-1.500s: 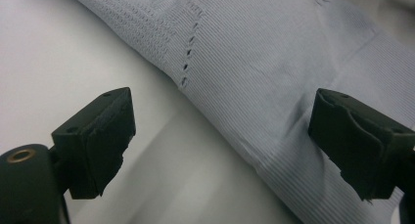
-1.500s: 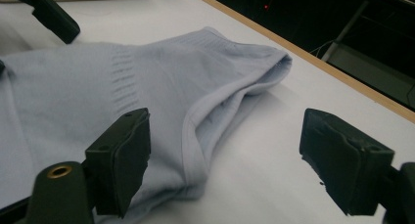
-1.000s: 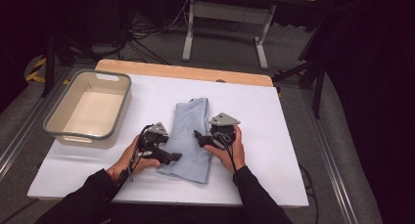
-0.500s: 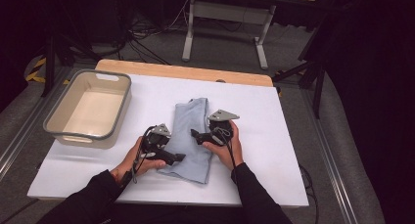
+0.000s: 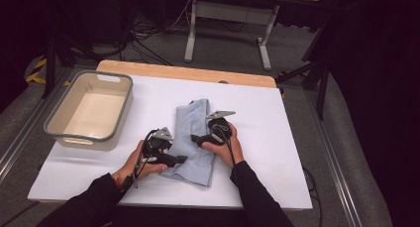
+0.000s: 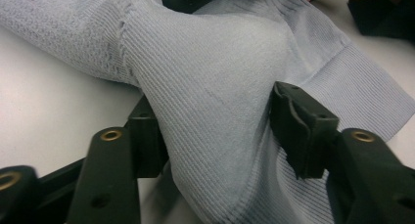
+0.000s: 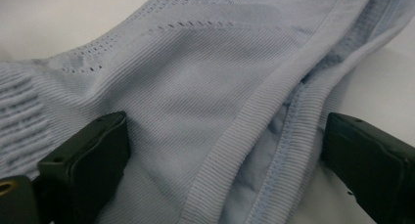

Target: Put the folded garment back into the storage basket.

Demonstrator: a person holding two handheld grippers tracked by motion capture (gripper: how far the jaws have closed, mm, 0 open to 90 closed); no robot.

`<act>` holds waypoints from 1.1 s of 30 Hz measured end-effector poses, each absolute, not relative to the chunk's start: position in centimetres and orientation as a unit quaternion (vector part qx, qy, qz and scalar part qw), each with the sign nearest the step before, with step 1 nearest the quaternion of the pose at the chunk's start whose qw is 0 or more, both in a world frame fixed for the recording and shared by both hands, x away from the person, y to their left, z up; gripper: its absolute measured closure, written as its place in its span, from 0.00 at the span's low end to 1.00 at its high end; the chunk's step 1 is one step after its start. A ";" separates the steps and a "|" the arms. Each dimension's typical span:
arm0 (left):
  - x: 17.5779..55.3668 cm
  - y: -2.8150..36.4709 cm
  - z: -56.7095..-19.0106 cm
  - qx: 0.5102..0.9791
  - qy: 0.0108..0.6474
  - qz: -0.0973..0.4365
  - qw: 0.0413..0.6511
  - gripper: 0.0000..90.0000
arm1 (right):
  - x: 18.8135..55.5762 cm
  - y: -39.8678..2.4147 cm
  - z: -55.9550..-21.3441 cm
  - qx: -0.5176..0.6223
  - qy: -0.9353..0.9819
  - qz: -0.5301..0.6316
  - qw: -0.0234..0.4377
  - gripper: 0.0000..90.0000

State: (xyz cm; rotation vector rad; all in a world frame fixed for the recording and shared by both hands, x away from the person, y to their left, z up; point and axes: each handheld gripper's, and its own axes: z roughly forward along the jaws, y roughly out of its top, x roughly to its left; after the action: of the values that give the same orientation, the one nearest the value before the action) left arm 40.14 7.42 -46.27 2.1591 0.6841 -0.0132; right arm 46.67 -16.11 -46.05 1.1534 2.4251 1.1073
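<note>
A light blue knit garment (image 5: 194,117) lies folded on the white table (image 5: 282,152). My left gripper (image 5: 181,159) is at the garment's near left edge. In the left gripper view its jaws have just been closing and stand half closed, and a raised fold of the knit (image 6: 215,87) bulges between the pads, which press on its two sides. My right gripper (image 5: 196,138) lies low on the garment's right side. In the right gripper view its jaws stand wide open over a ribbed hem (image 7: 244,131), one pad on the fabric, the other beside the hem.
A grey-rimmed beige bin (image 5: 115,79) stands empty at the back left of the table. A wooden strip (image 5: 148,68) runs along the far edge. Bare white table lies to the right of the garment.
The left jaws have closed inward and bunched a fold of the garment between them. The right gripper has come a little lower and nearer onto the cloth.
</note>
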 end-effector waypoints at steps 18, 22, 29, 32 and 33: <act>39.9 7.4 -46.0 0.866 0.252 0.018 0.431 0.76 | 46.3 -16.4 -45.6 0.375 0.831 0.408 0.047 0.60; 39.8 7.4 -46.0 0.868 0.245 0.024 0.431 0.77 | 46.2 -16.6 -45.4 0.371 0.830 0.415 0.050 0.72; 39.5 7.4 -45.7 0.870 0.237 0.031 0.431 0.79 | 45.8 -16.4 -45.0 0.354 0.834 0.418 0.070 0.78; 39.4 7.5 -45.6 0.870 0.233 0.033 0.432 0.80 | 45.5 -16.2 -44.8 0.347 0.836 0.416 0.082 0.78; 39.4 7.5 -45.6 0.871 0.232 0.033 0.432 0.80 | 45.5 -16.1 -44.7 0.345 0.837 0.415 0.085 0.78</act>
State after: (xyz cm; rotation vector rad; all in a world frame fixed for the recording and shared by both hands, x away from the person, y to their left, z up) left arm 39.38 7.47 -45.58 2.1711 0.5788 0.0818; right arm 45.46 -16.15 -44.68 1.0299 2.4967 1.2388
